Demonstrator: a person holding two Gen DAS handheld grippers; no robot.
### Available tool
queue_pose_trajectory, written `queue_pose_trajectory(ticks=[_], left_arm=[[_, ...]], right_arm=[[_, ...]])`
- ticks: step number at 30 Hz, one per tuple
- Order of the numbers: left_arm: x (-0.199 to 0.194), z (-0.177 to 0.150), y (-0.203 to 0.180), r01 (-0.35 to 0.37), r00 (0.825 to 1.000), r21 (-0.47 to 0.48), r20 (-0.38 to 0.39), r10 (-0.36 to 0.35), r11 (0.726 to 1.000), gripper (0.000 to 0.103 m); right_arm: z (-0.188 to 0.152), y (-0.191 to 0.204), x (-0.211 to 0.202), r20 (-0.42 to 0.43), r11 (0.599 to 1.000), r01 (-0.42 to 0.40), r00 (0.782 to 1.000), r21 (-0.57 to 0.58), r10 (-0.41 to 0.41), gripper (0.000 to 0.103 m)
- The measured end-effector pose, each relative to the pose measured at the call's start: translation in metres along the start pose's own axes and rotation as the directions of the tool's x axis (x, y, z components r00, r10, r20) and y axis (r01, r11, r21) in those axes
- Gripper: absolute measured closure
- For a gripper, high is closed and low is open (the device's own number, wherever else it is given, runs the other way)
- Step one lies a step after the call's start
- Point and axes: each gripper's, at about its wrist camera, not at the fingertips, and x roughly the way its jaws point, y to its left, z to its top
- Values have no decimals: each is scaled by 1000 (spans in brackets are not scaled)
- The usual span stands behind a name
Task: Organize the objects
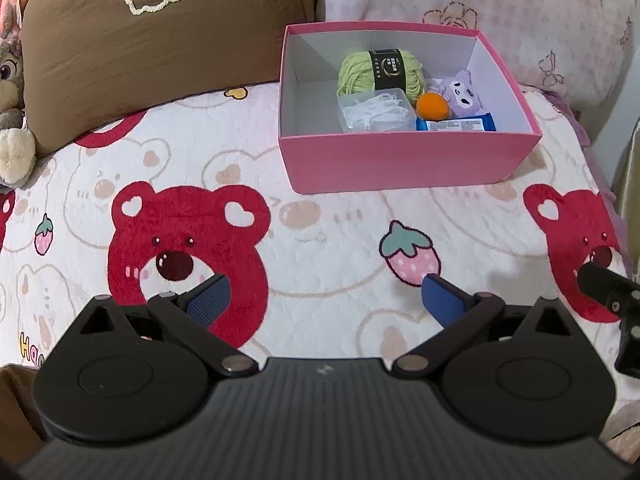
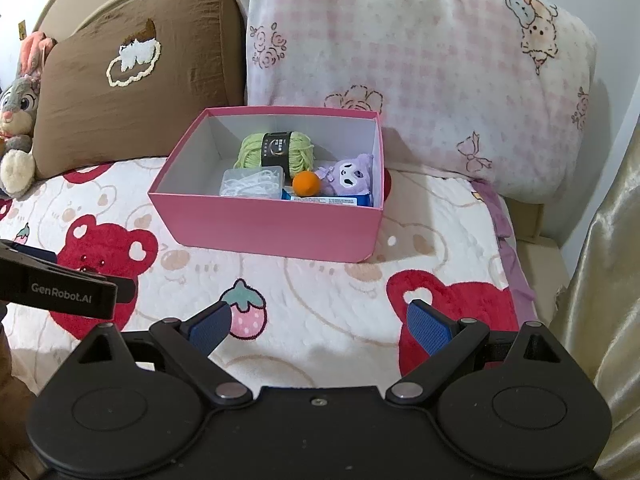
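Note:
A pink box (image 1: 400, 160) (image 2: 264, 230) stands open on the bear-print blanket. Inside lie a green yarn ball (image 1: 356, 70) (image 2: 250, 150), a clear plastic case of white bits (image 1: 374, 114) (image 2: 252, 184), an orange ball (image 1: 432, 106) (image 2: 306, 184), a purple plush (image 1: 460, 94) (image 2: 348, 174) and a blue packet (image 1: 456, 125) (image 2: 328, 199). My left gripper (image 1: 324, 296) is open and empty, low over the blanket in front of the box. My right gripper (image 2: 318, 326) is open and empty, also short of the box. The left gripper's body shows at the right wrist view's left edge (image 2: 60, 290).
A brown pillow (image 1: 160, 40) (image 2: 132, 92) and a pink checked pillow (image 1: 480, 8) (image 2: 420, 68) lean behind the box. A grey rabbit plush (image 1: 12, 92) (image 2: 18, 120) sits at far left. A gold curtain (image 2: 608, 280) hangs at right, past the bed's edge.

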Motion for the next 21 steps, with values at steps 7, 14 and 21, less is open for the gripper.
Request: queue_pose_trajectory(ticks=[7, 14, 21], left_arm=[[-1, -2, -2, 2, 1000, 11, -2, -2, 1000, 0], [1, -3, -2, 11, 1000, 6, -10, -11, 1000, 0], [-2, -2, 1, 10, 1000, 5, 7, -10, 1000, 0]], right_arm=[[-3, 1, 1, -1, 1000, 4, 1000, -11, -4, 6], [-4, 2, 2, -2, 1000, 10, 1000, -11, -10, 6], [-5, 1, 2, 0, 1000, 9, 1000, -4, -9, 6]])
